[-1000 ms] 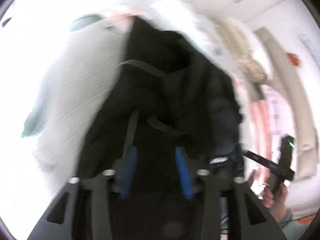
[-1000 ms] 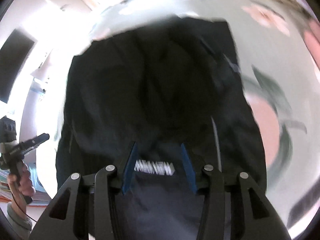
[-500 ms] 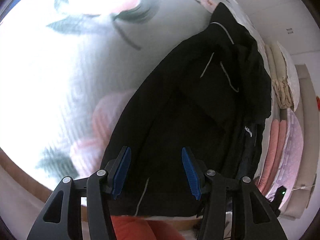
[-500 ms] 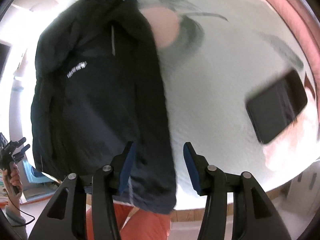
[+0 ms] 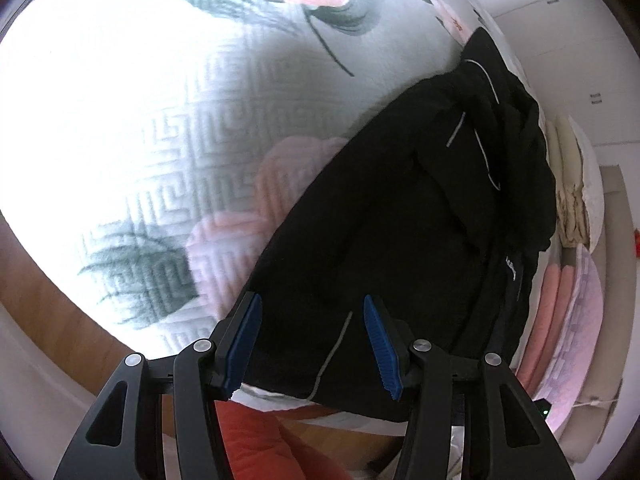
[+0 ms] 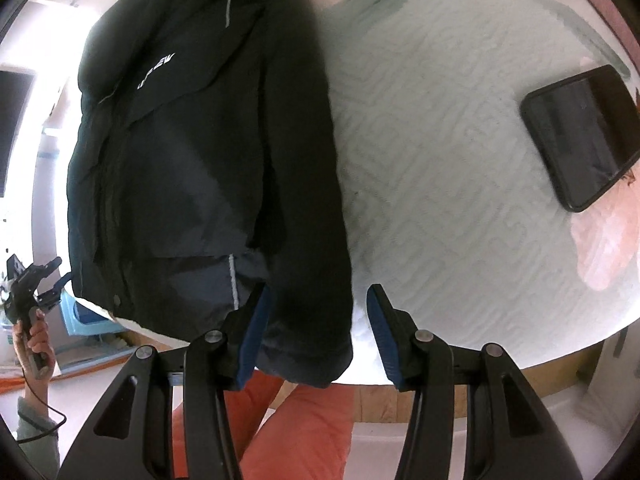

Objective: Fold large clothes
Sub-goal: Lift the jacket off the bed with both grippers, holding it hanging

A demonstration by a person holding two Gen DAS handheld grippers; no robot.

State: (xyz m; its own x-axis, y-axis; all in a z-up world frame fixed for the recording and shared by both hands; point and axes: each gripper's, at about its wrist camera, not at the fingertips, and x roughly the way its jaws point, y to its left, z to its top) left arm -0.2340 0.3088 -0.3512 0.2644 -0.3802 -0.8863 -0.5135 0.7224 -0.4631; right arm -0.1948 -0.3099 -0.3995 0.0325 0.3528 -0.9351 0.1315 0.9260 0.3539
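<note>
The white quilted bedspread with pink flowers and grey leaves (image 5: 168,152) now carries the black padded jacket (image 5: 420,240), laid flat ahead of both grippers after hanging from them a second ago; the first fold looks ready to begin. The left gripper (image 5: 312,344) and right gripper (image 6: 316,332) have let go, jaws spread and empty above the hem. Right of the right gripper lies a black smartphone (image 6: 580,136), well clear of the jacket.
</note>
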